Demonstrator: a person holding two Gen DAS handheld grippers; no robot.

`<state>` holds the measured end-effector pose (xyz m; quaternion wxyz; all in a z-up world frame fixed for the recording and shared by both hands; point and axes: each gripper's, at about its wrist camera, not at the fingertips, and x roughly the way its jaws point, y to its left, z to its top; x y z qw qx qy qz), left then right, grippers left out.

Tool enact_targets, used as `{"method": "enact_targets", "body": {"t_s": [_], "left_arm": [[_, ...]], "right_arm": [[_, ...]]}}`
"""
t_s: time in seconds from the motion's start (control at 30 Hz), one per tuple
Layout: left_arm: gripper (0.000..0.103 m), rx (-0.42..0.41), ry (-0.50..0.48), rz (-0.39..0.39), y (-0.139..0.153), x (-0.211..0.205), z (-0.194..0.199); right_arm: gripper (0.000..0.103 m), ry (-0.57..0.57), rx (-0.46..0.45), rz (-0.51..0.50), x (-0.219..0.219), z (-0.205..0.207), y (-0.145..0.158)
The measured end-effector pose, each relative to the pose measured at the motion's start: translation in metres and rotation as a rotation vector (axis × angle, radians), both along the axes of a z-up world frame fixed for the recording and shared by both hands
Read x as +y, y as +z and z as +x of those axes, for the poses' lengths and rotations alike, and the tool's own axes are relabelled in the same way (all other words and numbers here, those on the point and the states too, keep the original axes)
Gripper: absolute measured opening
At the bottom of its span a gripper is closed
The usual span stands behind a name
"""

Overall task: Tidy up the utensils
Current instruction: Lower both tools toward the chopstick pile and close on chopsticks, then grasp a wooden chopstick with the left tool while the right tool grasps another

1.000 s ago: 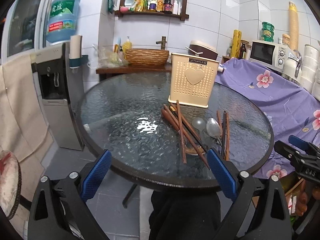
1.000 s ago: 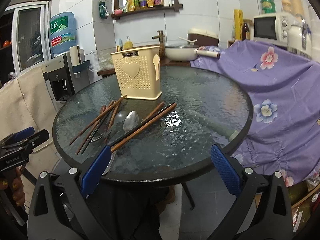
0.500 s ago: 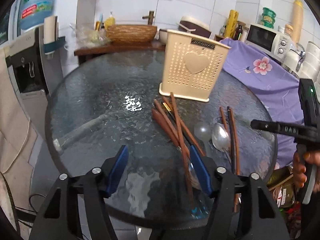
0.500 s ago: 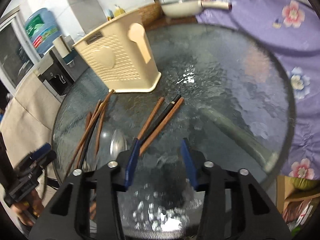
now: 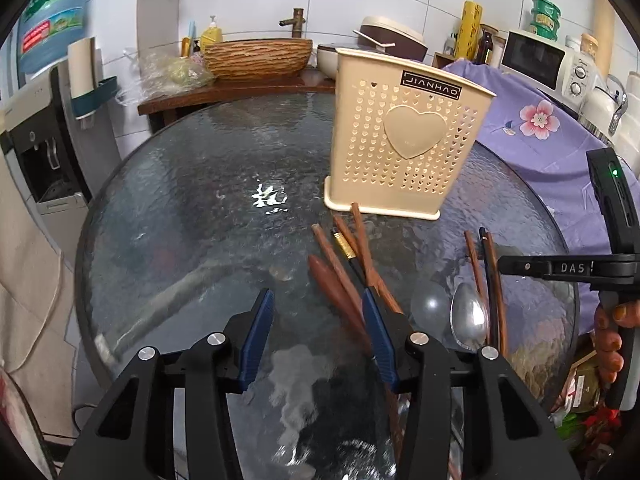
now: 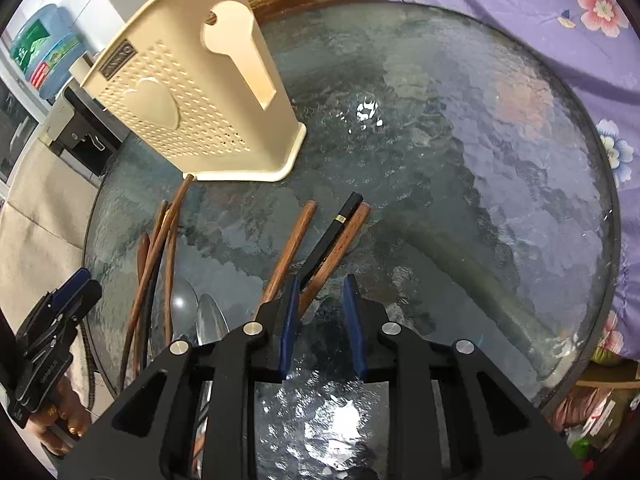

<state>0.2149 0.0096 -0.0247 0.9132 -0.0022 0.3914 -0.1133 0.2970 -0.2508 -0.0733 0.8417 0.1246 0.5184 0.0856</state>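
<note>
Left wrist view: the left gripper (image 5: 316,320) hovers low over the glass surface (image 5: 180,208) at lower centre, jaws apart and holding nothing, its right pad just beside a fan of chopsticks (image 5: 352,264). The cream holder (image 5: 404,136), heart on its front, stands upright at upper centre-right, one chopstick tip touching its base. Two spoons (image 5: 466,316) lie at lower right beside three more chopsticks (image 5: 486,276). The right gripper (image 5: 560,268) shows from the side at the right edge; its jaws cannot be read here. Only this view shows the sink (image 5: 258,54) and microwave (image 5: 544,64) along the top.

Right wrist view: the right gripper (image 6: 320,304) sits at lower centre, jaws apart and empty, the three chopsticks (image 6: 320,240) reaching up from its left pad, one between the pads. The holder (image 6: 192,92) leans across the upper left, showing its side slot, hidden in the other view. The left gripper (image 6: 60,316) appears at far left, and purple floral cloth (image 6: 560,16) fills the upper right.
</note>
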Motion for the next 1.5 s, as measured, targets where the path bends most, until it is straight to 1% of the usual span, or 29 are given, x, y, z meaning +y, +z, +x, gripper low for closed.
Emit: {"method": "enact_targets", "body": {"t_s": [0.07,0.17,0.27,0.4,0.47,0.67,0.87,1.13,1.2,1.33,1.37,1.5], "left_arm": [[0.044,0.007,-0.011,0.008,0.000,-0.005,0.007],[0.039,0.014,-0.028,0.039,-0.001,-0.016,0.016],[0.036,0.035,-0.051,0.055,-0.004,-0.027,0.026],[0.035,0.045,-0.074,0.113,-0.007,-0.044,0.042],[0.034,0.053,-0.087,0.135,-0.008,-0.051,0.048],[0.030,0.081,-0.112,0.190,-0.018,-0.069,0.064],[0.027,0.108,-0.120,0.207,-0.024,-0.077,0.074],[0.025,0.121,-0.112,0.226,-0.028,-0.078,0.089],[0.022,0.121,-0.113,0.236,-0.029,-0.080,0.091],[0.010,0.114,-0.100,0.268,-0.030,-0.083,0.095],[0.008,0.115,-0.098,0.266,-0.031,-0.083,0.095],[0.007,0.133,-0.080,0.215,-0.029,-0.074,0.096]], "right_arm": [[0.020,-0.005,0.019,-0.006,0.001,0.003,-0.003],[0.020,-0.009,0.027,-0.011,0.002,0.007,-0.004],[0.019,-0.010,0.039,-0.018,0.004,0.013,-0.004],[0.016,-0.015,0.062,-0.023,0.008,0.022,-0.004],[0.016,-0.006,0.067,-0.034,0.011,0.027,-0.003],[0.014,-0.018,0.086,-0.017,0.009,0.041,-0.004],[0.014,-0.030,0.113,-0.006,0.003,0.061,0.000],[0.014,-0.034,0.133,-0.046,0.007,0.081,0.002],[0.014,-0.027,0.125,-0.061,0.010,0.082,0.002],[0.014,-0.017,0.117,-0.073,0.017,0.082,0.000],[0.014,-0.018,0.115,-0.068,0.017,0.082,0.000],[0.012,-0.030,0.110,-0.022,0.010,0.080,-0.003]]}}
